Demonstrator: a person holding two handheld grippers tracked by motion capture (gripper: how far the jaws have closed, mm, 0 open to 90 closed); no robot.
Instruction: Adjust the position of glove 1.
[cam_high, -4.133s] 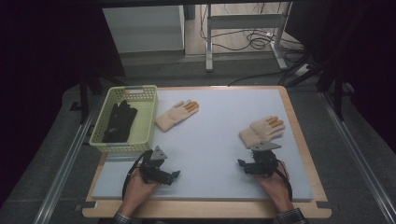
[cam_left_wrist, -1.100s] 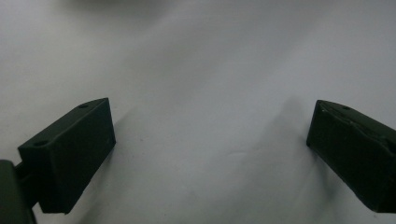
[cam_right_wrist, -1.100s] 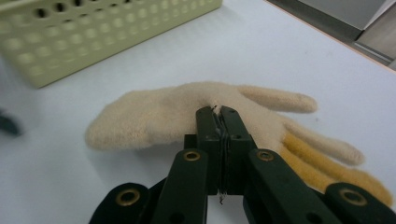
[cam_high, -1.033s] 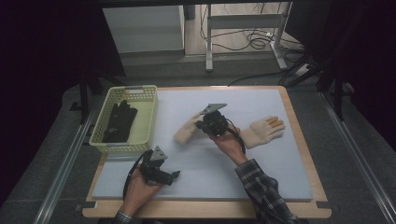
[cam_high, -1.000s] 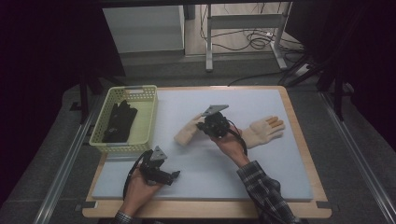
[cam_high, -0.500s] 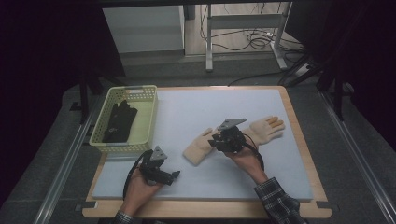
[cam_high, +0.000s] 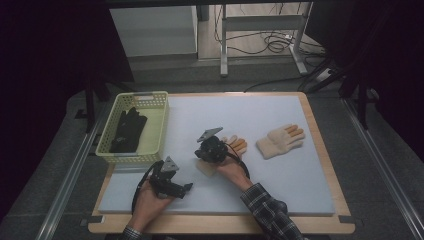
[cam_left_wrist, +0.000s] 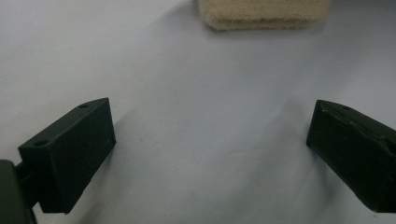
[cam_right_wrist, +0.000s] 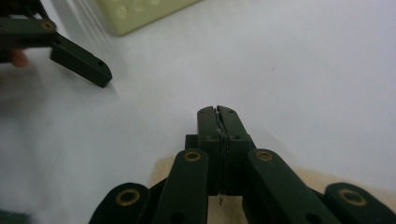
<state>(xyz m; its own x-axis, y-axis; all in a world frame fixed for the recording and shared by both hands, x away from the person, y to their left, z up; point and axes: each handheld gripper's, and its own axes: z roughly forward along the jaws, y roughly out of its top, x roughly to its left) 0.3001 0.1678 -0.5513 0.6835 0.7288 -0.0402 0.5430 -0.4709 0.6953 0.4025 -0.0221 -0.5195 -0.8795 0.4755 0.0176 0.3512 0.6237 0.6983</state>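
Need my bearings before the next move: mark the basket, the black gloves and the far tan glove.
basket (cam_high: 159, 125), high view, right wall.
black gloves (cam_high: 128, 131), high view, middle of the pile.
far tan glove (cam_high: 278, 141), high view, palm.

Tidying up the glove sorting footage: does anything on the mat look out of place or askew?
Nothing damaged or spilled. One tan glove lies slanted mid-mat under the shut right tongs, apart from its mate lying flat to its right. A black glove sits in the yellow basket.

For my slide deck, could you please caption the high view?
Right tongs over a tan glove, second glove beside, basket at left.
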